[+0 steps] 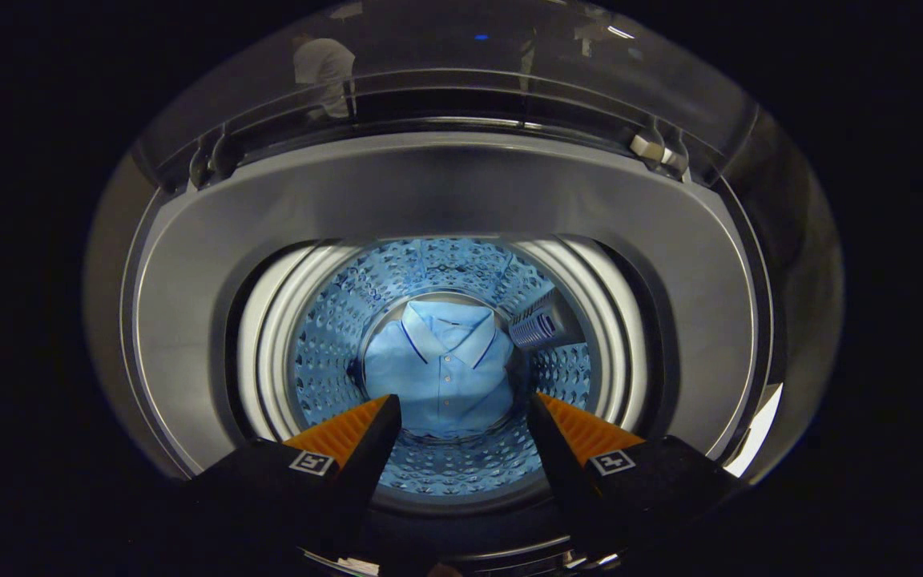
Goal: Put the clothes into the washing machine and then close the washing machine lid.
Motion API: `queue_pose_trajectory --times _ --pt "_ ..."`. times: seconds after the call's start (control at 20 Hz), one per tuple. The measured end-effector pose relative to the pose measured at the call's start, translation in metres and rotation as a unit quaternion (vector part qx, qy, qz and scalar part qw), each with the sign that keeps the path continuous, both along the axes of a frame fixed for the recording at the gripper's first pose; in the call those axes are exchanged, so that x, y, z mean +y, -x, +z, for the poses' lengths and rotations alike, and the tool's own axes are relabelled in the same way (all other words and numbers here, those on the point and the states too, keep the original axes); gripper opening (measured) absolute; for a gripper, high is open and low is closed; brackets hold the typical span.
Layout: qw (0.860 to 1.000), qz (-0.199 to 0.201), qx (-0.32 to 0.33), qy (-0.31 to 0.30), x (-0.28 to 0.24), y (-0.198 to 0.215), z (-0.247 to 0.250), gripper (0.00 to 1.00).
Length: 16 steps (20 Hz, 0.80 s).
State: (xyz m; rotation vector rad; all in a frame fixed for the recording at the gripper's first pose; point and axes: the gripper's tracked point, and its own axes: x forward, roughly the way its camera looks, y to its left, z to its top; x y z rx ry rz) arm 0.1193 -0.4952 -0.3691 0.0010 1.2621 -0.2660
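Claw [463, 417] open, empty, above drum [333, 320]; shirt [439, 369] flat at bottom. Next: withdraw straight up, reach far raised lid [461, 88], lower gently.

The washing machine [445, 192] stands open at the top, and its grey top ring surrounds a round mouth. Below the mouth sits the drum [325, 336], with a wall of patterned, perforated metal lit pale blue. A folded light blue polo shirt [441, 361] lies flat on the drum's floor, collar up, with dark piping along the collar edges and a short button row down the chest. A small ribbed panel [538, 327] sits on the drum wall just beside the shirt's collar. The tool [464, 417] hovers over the mouth, its fingers spread apart and empty, the shirt lying beyond them
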Motion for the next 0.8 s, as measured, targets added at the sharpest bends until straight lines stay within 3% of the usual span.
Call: queue_pose_trajectory --times 0.4,0.8 --pt "1.0 -0.011 -0.018 -0.006 0.001 -0.001 0.019 0.99" --pt "0.998 -0.002 -0.067 0.004 0.001 -0.013 0.071 0.99"
